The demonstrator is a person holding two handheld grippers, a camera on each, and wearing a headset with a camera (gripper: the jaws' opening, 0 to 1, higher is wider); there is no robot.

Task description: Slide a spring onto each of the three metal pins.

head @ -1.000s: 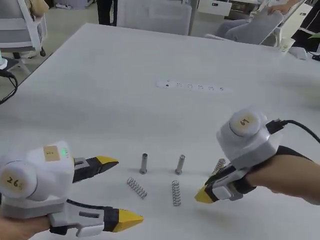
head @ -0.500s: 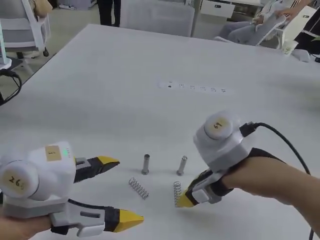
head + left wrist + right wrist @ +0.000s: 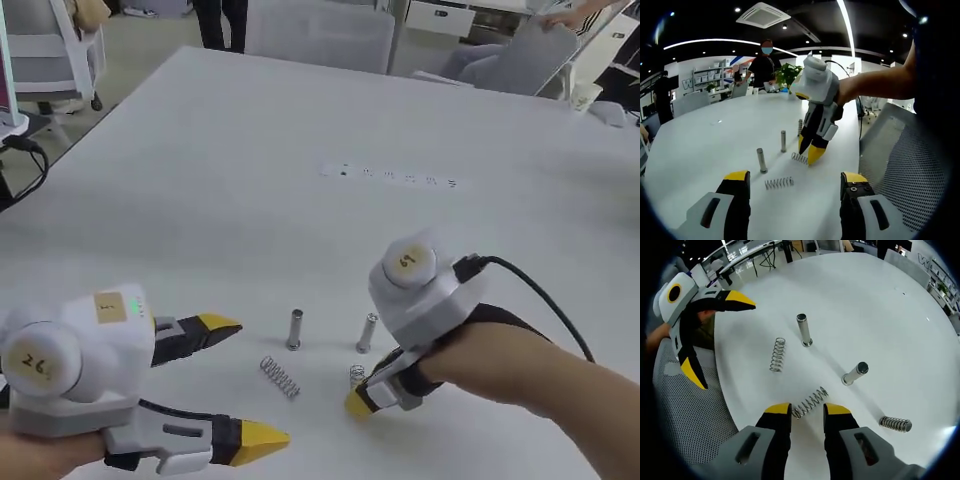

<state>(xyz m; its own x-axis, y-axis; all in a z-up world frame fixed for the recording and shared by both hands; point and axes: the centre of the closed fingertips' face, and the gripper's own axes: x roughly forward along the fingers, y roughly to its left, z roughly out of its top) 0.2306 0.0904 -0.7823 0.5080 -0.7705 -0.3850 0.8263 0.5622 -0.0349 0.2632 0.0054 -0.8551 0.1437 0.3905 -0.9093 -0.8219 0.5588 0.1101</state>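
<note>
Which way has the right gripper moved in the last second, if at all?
Yes: the right gripper has moved left, from right of the right-hand pin to the spring before it.

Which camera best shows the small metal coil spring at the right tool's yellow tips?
The right gripper view: the small metal coil spring lies whole at the right gripper. The head view shows one end; the left gripper view, small and partly hidden.
</note>
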